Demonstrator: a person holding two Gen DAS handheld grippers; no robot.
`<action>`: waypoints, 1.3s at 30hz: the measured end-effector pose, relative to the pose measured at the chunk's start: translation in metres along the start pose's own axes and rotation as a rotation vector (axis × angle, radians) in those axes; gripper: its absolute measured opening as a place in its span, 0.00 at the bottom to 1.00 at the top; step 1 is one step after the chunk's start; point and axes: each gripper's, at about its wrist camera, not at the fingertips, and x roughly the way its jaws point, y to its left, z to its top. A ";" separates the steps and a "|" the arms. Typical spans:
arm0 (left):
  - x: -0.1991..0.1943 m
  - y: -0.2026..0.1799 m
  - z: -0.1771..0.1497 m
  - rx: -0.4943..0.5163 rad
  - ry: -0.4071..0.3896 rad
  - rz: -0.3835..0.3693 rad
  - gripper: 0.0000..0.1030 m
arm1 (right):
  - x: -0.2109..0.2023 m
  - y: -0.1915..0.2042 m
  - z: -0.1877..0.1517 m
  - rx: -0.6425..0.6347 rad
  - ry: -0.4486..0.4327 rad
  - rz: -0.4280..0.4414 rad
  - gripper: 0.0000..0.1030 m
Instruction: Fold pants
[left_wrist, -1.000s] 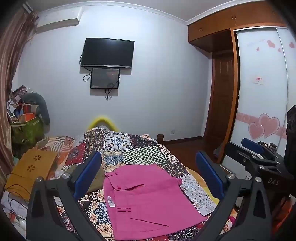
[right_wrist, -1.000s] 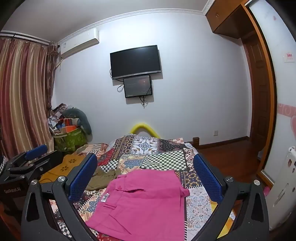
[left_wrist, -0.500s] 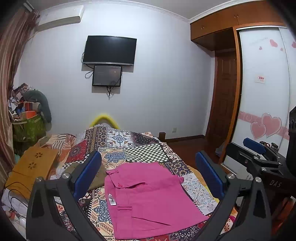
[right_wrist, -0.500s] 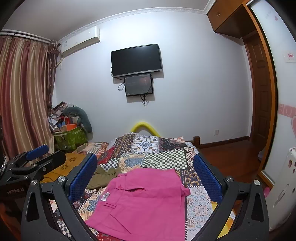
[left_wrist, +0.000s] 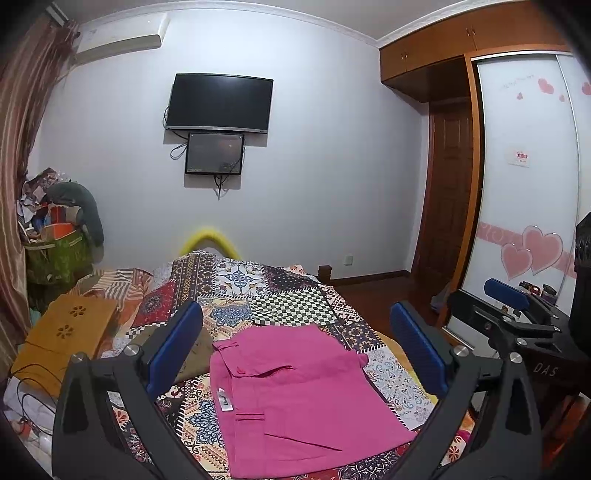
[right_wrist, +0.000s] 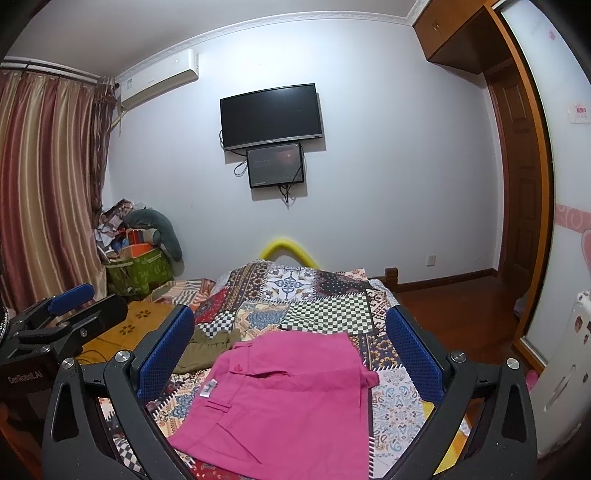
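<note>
Pink pants (left_wrist: 295, 395), folded into a compact rectangle, lie flat on the patchwork bedspread (left_wrist: 288, 306) near the bed's near edge. I hold the left tool (left_wrist: 295, 354) above them, its blue pads wide apart and gripping nothing; the right tool (right_wrist: 291, 354) hangs likewise spread and empty. An olive garment (right_wrist: 207, 347) lies bunched just beside the pants' left edge (touching or not, I cannot tell). An orange board (left_wrist: 70, 332) sits further left. Open wooden floor (right_wrist: 458, 299) lies to the right of the bed.
</note>
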 end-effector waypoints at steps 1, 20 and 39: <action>0.000 0.000 0.000 0.000 0.000 -0.001 1.00 | 0.000 0.000 0.000 0.002 0.000 0.000 1.00; -0.002 -0.005 0.001 0.019 -0.012 0.004 1.00 | 0.000 -0.003 0.003 0.006 0.003 0.002 1.00; 0.003 -0.007 0.001 0.019 -0.001 0.008 1.00 | 0.000 -0.006 0.002 0.014 0.008 0.002 1.00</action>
